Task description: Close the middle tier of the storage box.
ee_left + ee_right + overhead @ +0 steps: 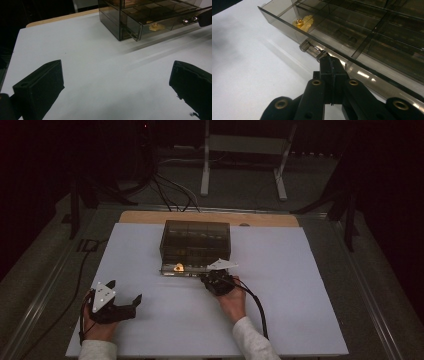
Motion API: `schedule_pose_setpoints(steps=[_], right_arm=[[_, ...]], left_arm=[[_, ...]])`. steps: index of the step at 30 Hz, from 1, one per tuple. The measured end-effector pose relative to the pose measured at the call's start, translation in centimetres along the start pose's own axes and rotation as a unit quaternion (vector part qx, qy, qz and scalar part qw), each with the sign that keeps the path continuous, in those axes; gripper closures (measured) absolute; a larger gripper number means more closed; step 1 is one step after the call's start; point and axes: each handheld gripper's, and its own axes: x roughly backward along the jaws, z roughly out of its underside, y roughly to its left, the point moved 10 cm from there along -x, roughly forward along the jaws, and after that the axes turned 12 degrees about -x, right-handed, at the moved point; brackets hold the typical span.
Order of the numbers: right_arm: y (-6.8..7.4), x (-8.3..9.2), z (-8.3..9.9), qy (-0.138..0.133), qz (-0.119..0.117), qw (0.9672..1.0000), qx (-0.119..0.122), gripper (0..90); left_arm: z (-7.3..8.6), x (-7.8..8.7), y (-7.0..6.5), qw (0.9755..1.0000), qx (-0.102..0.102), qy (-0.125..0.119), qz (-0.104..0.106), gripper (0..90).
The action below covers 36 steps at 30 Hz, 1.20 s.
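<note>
Closed right tool (331, 65) meets the drawer (317, 37) knob (312, 50); left tool (115, 85) gapes over bare sheet (95, 70).

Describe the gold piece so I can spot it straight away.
On the white table stands a smoky drawer box. Its bottom drawer is pulled out toward the person. The gold piece lies in its left end compartment, the one bright thing there.
</note>
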Motion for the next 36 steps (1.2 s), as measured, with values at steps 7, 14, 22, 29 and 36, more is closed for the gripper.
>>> schedule_pose_setpoints(steps=[7,14,22,29,36], right_arm=[[-0.02,-0.12,-0.1,-0.003,0.0,1.0,-0.003,90.0],[-0.02,-0.18,-0.18,-0.005,0.001,0.9999,-0.009,90.0],[-0.04,-0.36,-0.35,-0.008,0.001,0.9999,-0.015,90.0],[-0.05,-0.52,-0.49,-0.01,0.0,0.9997,-0.02,90.0],[-0.13,-0.59,-0.6,-0.012,0.001,0.9996,-0.024,90.0]], left_arm=[[0.02,-0.01,0.02,1.0,0.0,0.001,0.0,0.6],[0.01,-0.01,-0.01,1.0,0.0,0.001,0.0,0.6],[0.03,-0.03,-0.01,1.0,-0.001,0.001,0.001,0.6],[0.03,-0.01,0.0,1.0,0.0,0.001,0.001,0.6],[0.02,-0.01,0.0,1.0,0.0,0.001,0.001,0.6]])
